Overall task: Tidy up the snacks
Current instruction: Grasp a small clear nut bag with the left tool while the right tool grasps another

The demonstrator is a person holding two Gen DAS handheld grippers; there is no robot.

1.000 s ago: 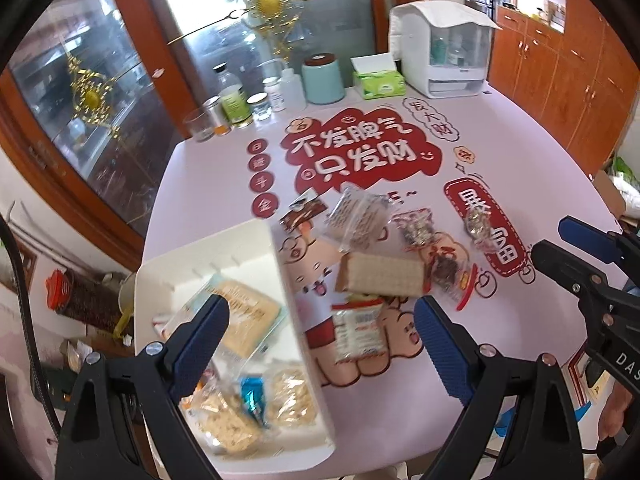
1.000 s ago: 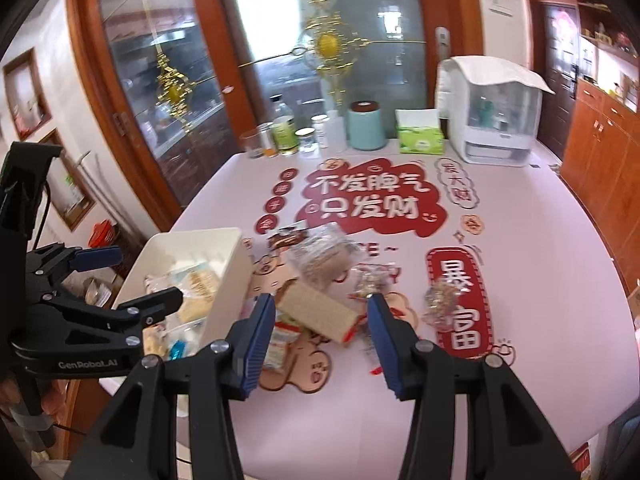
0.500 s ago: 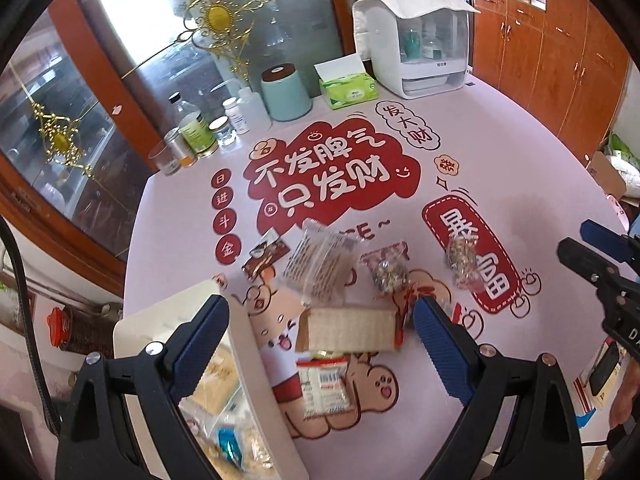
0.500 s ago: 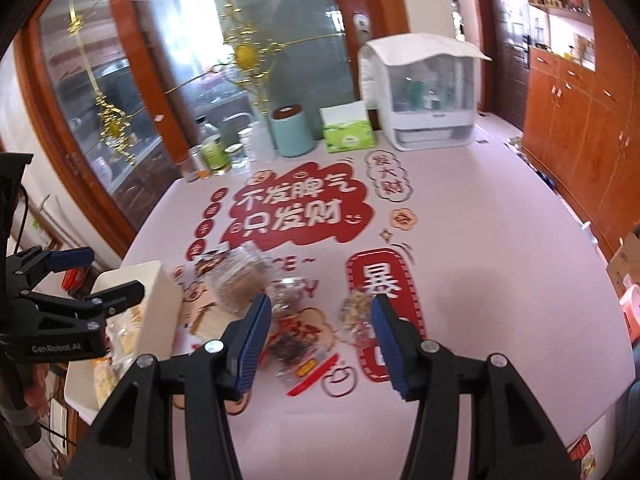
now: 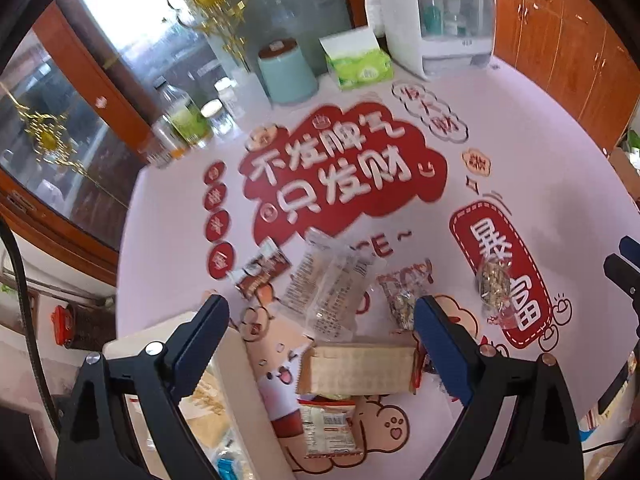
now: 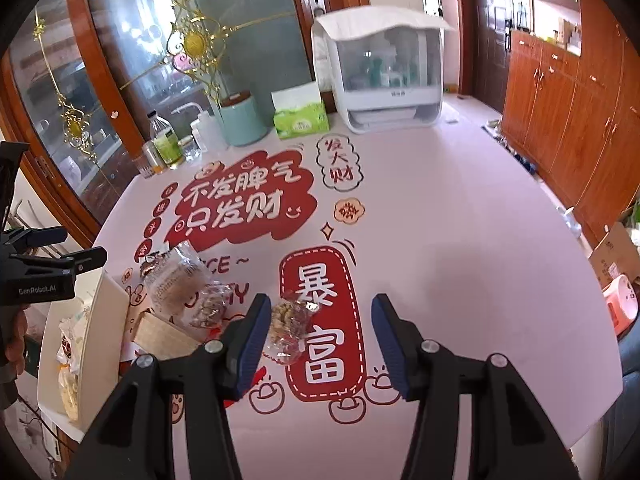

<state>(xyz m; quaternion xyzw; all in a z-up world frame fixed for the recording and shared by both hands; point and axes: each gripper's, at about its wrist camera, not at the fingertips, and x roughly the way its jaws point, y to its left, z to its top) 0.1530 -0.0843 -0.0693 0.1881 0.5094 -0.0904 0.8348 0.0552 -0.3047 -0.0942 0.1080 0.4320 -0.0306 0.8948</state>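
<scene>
Left wrist view
Left gripper (image 5: 320, 340): we see its jaws spread wide above the table, nothing between the pads.
Cracker pack (image 5: 356, 368): we find it flat on the table (image 5: 500, 140), below the gap of the jaws, touching no finger.
Small red-and-white packet (image 5: 328, 426): just beside the cracker pack, on its near side.
Clear wrapped pack (image 5: 328, 280): beyond the cracker pack, tilted, with a brown packet (image 5: 260, 272) beside it on the left.
Nut bags: one bag (image 5: 400, 304) lies close to the right finger (image 5: 440, 344); a second bag (image 5: 494, 284) lies apart on the red banner print.
White tray (image 5: 236, 364): at lower left, partly behind the left finger (image 5: 200, 340); we see snacks inside it.
Far edge: a teal canister (image 5: 286, 72), a green tissue box (image 5: 358, 64) and a white cabinet (image 5: 432, 20).

Right wrist view
Right gripper (image 6: 318, 342): we see it parted and empty, held over the red banner print.
Nut bag (image 6: 290, 330): on the table just inside the left finger (image 6: 250, 344); we cannot tell whether they touch.
Other snacks: the clear wrapped pack (image 6: 176, 280) and another nut bag (image 6: 208, 308) lie further left.
White tray (image 6: 100, 340): at the left table edge, snacks in it.
Left gripper (image 6: 52, 256): it shows at the left border, above the tray.
</scene>
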